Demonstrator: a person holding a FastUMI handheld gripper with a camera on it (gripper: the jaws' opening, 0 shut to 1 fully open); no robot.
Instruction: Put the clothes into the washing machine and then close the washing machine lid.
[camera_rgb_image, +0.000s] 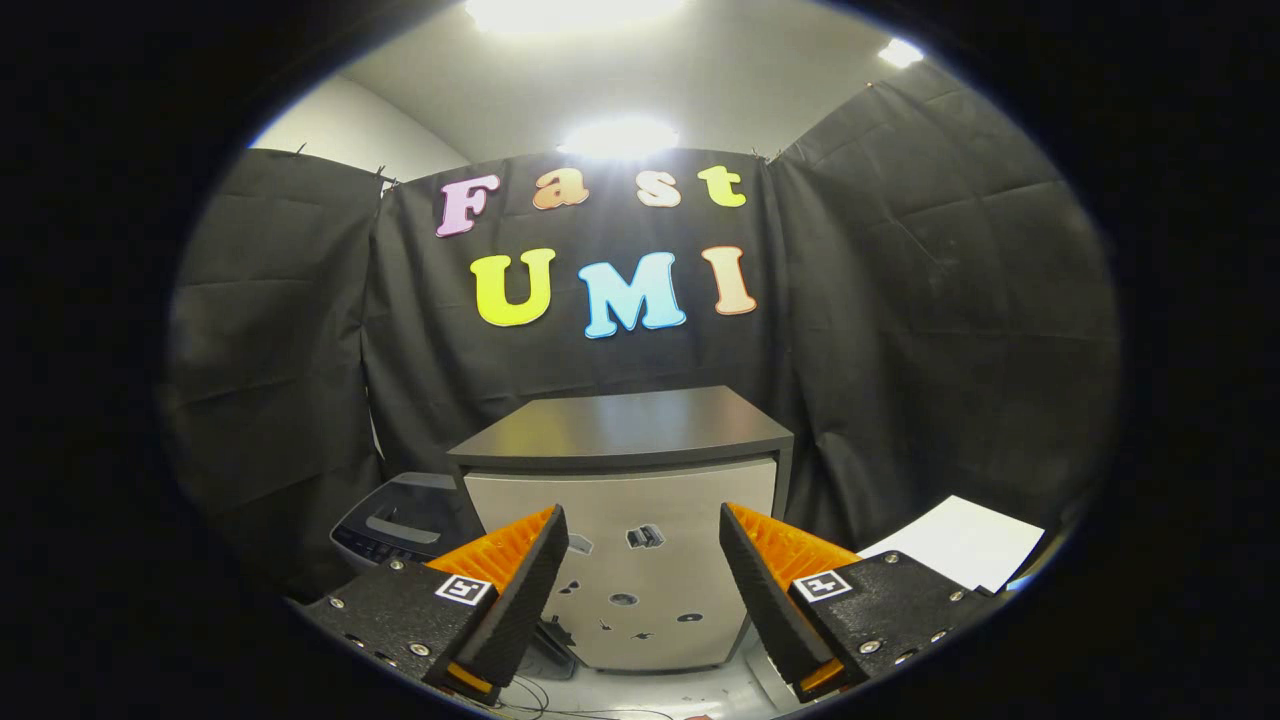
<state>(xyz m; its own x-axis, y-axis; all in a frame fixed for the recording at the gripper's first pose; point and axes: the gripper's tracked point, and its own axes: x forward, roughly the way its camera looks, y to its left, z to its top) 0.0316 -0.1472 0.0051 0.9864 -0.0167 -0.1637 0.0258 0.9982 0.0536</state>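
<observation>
My gripper (640, 515) is open, its two orange-and-black fingers (520, 570) spread wide with nothing between them. Beyond the left finger, low down, stands the washing machine (400, 522), a dark grey top with a control strip. I cannot tell how its lid stands. Straight ahead between the fingers is a cabinet (625, 430) with a dark flat top and a pale front panel carrying small dark marks.
A white sheet (960, 540) lies on a surface beyond the right finger. Thin cables (560, 700) run over the pale floor below the fingers. Black cloth walls close in the booth behind the cabinet and on both sides.
</observation>
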